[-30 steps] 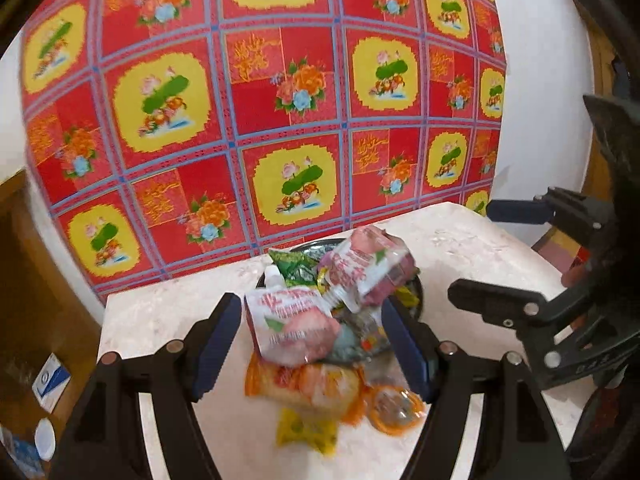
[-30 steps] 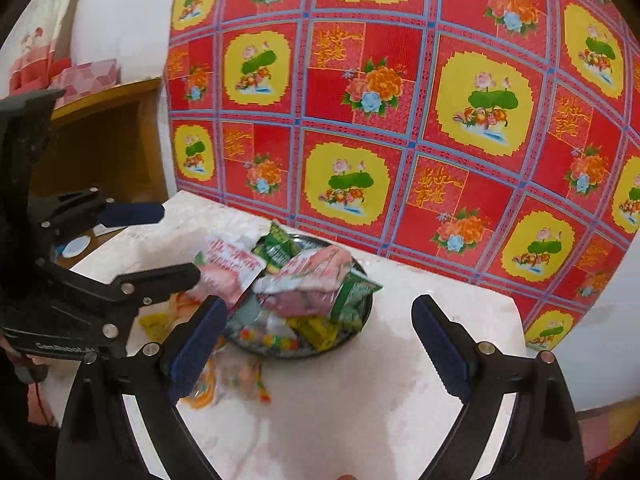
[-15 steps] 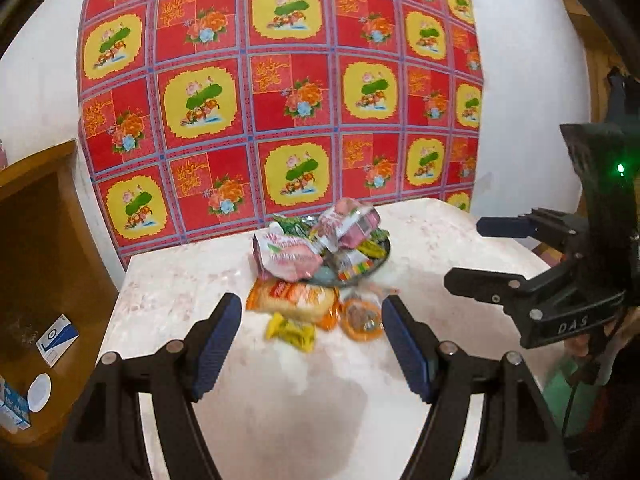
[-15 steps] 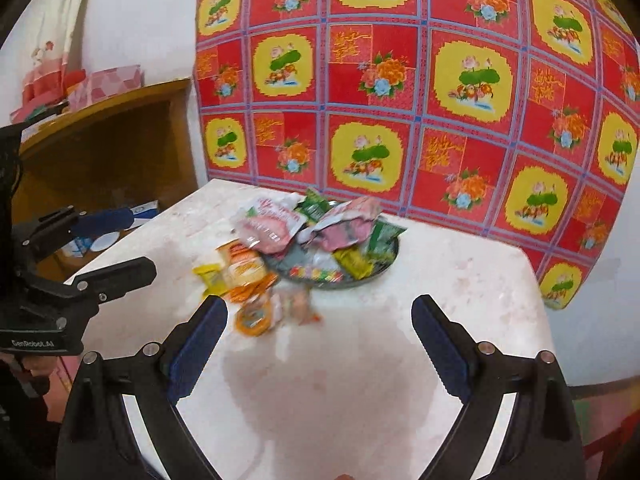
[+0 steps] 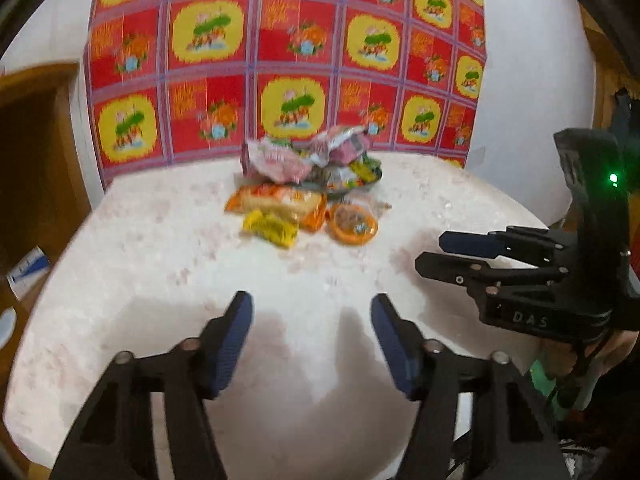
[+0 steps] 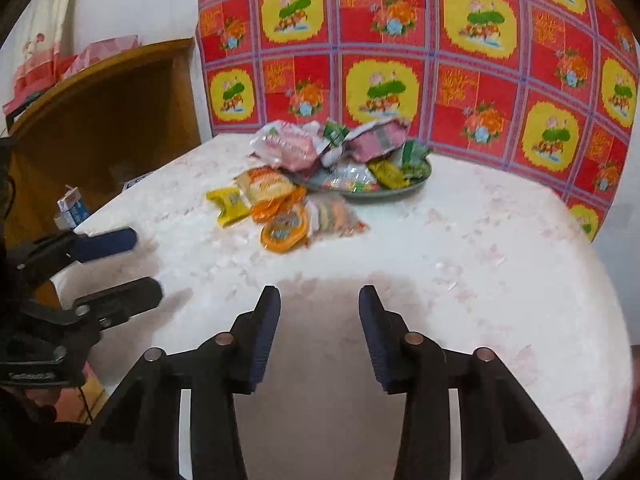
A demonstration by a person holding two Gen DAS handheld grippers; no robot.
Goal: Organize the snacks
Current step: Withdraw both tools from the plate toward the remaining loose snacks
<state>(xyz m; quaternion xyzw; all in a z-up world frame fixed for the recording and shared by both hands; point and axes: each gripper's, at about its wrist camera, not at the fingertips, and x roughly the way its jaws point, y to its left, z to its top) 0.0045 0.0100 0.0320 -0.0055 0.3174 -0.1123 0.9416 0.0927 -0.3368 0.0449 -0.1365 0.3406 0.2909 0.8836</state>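
A dark plate (image 6: 416,186) piled with snack packets stands at the far side of the white table, also in the left wrist view (image 5: 360,186). A pink-white bag (image 6: 286,146) leans on its left rim. On the table before it lie an orange bag (image 6: 266,186), a yellow packet (image 6: 228,204), a round orange cup (image 6: 284,232) and a clear pack of biscuits (image 6: 332,216). My left gripper (image 5: 312,320) is open and empty near the front edge. My right gripper (image 6: 318,312) is open and empty, also far back from the snacks.
A red and yellow patterned cloth (image 6: 440,60) hangs on the wall behind the table (image 6: 460,260). A wooden shelf (image 6: 100,112) stands to the left with a small blue-white carton (image 6: 72,208) on it.
Both grippers have pulled back from the snack pile toward the table's front edge. Both jaws have narrowed somewhat but stay open.
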